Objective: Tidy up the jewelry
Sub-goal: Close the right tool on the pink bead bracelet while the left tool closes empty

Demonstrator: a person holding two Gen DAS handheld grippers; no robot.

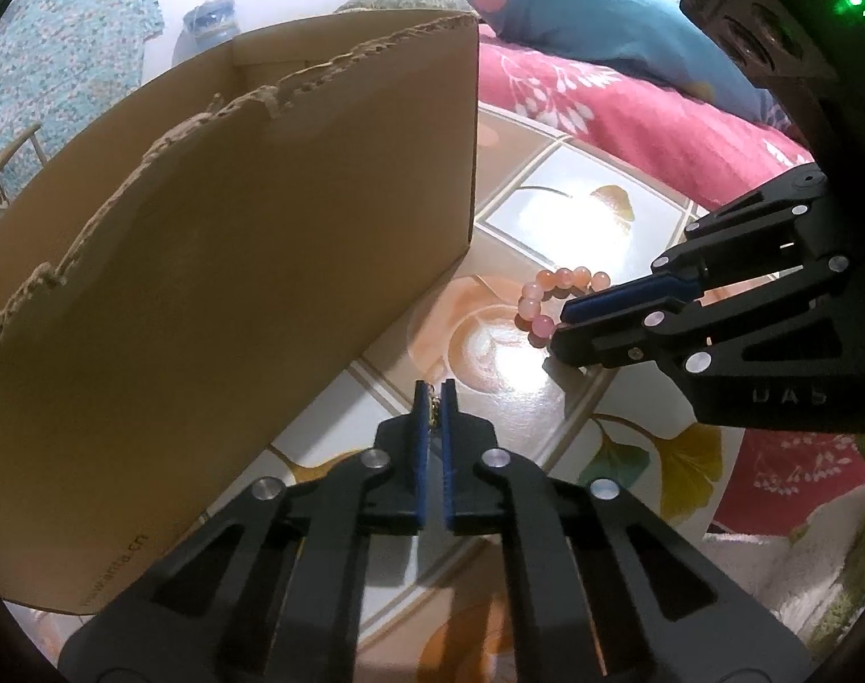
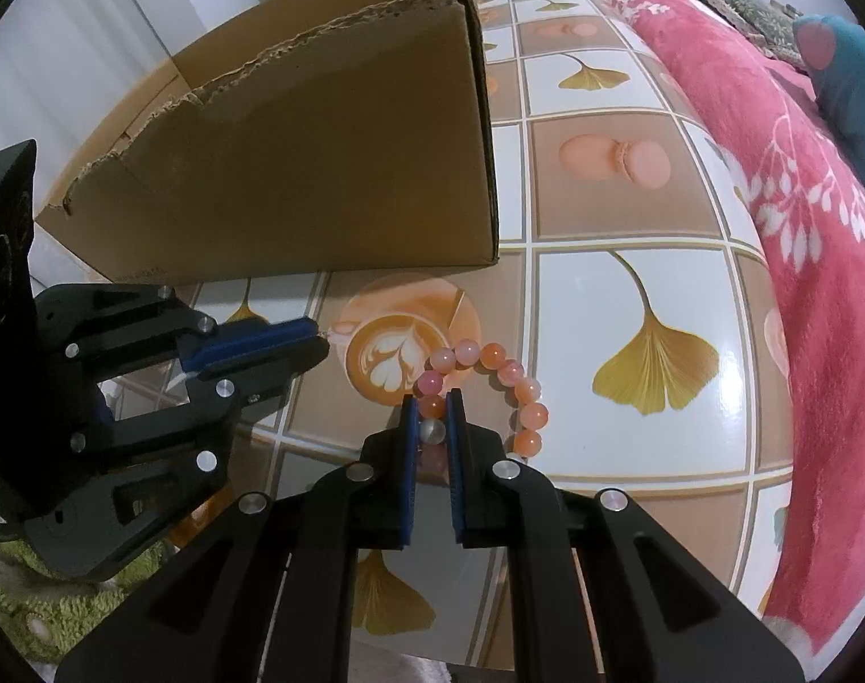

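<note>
A pink and orange bead bracelet [image 2: 503, 384] lies on the patterned table; it also shows in the left wrist view [image 1: 546, 299]. My right gripper [image 2: 432, 398] is shut on the bracelet's near beads; in the left wrist view it [image 1: 563, 324] reaches in from the right. My left gripper [image 1: 433, 390] is shut on a small gold chain piece [image 1: 433, 410] just in front of an open cardboard box [image 1: 233, 262]. In the right wrist view the left gripper [image 2: 316, 338] sits left, beside the box [image 2: 330, 171].
The table [image 2: 631, 182] has a tiled print of ginkgo leaves, macarons and a latte. A red floral blanket [image 2: 819, 262] and a blue pillow [image 1: 592, 23] lie along its far side. A green fluffy cloth [image 2: 40, 603] lies at the near left.
</note>
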